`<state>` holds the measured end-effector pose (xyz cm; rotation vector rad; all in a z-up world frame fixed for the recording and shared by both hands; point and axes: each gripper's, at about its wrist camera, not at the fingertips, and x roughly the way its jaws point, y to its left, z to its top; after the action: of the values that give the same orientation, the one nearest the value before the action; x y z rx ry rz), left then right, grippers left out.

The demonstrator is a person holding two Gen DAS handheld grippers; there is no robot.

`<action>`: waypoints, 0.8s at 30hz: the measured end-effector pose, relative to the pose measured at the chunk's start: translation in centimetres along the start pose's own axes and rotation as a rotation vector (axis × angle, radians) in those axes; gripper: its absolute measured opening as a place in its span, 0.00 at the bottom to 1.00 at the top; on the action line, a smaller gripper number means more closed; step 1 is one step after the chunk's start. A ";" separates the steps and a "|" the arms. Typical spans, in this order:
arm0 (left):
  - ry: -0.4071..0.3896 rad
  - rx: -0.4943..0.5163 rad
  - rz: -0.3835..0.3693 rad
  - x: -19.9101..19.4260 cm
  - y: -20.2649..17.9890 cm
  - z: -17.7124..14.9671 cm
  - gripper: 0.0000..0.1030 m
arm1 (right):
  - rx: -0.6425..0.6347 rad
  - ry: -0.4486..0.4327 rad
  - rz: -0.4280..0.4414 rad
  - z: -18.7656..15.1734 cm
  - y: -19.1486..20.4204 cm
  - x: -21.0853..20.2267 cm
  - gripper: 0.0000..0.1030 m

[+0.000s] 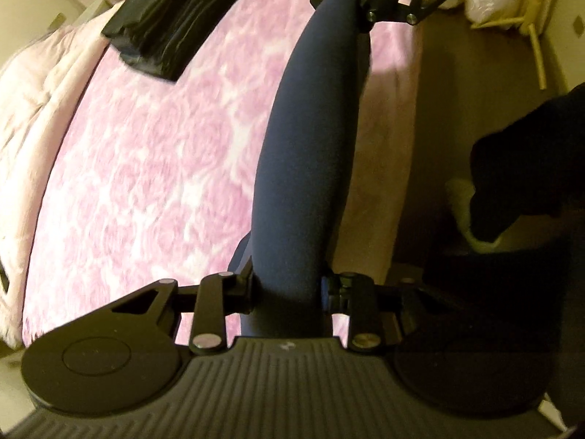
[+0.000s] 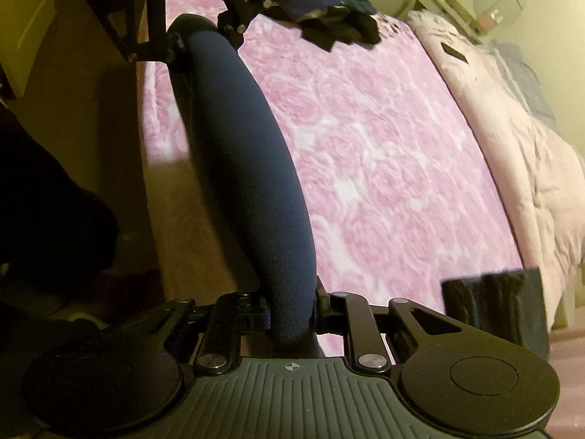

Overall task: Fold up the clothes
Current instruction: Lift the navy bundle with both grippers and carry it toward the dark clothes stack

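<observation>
A navy blue garment (image 1: 303,146) is stretched taut in a narrow band between my two grippers, above the near edge of the bed. My left gripper (image 1: 289,289) is shut on one end of it. The right gripper (image 1: 362,3) shows at the top of the left wrist view, clamped on the other end. In the right wrist view my right gripper (image 2: 292,311) is shut on the garment (image 2: 248,153), and the left gripper (image 2: 190,40) grips its far end.
The bed has a pink rose-patterned cover (image 1: 153,153) and a pale pink duvet (image 2: 530,168). A stack of folded dark clothes (image 1: 172,18) lies on it, also in the right wrist view (image 2: 493,303). A heap of unfolded dark clothes (image 2: 329,11) lies at the other end. Brown floor (image 1: 468,91) beside the bed.
</observation>
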<state>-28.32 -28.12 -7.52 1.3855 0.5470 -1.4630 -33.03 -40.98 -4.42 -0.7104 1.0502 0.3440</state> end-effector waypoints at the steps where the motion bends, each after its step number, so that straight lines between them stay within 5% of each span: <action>1: -0.008 0.009 -0.005 -0.6 0.3 0.8 0.26 | 0.008 0.007 0.000 -0.3 -0.6 -1.1 0.17; 12: -0.068 0.110 0.062 -4.1 2.3 9.6 0.26 | 0.062 0.010 -0.119 -4.4 -5.3 -8.5 0.17; 24: -0.106 0.166 0.093 -4.2 1.6 15.3 0.27 | 0.096 0.021 -0.187 -9.0 -6.7 -12.2 0.17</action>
<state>-34.72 -40.28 0.49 1.4321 0.2954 -1.5237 -40.98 -51.15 5.93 -0.7203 1.0051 0.1245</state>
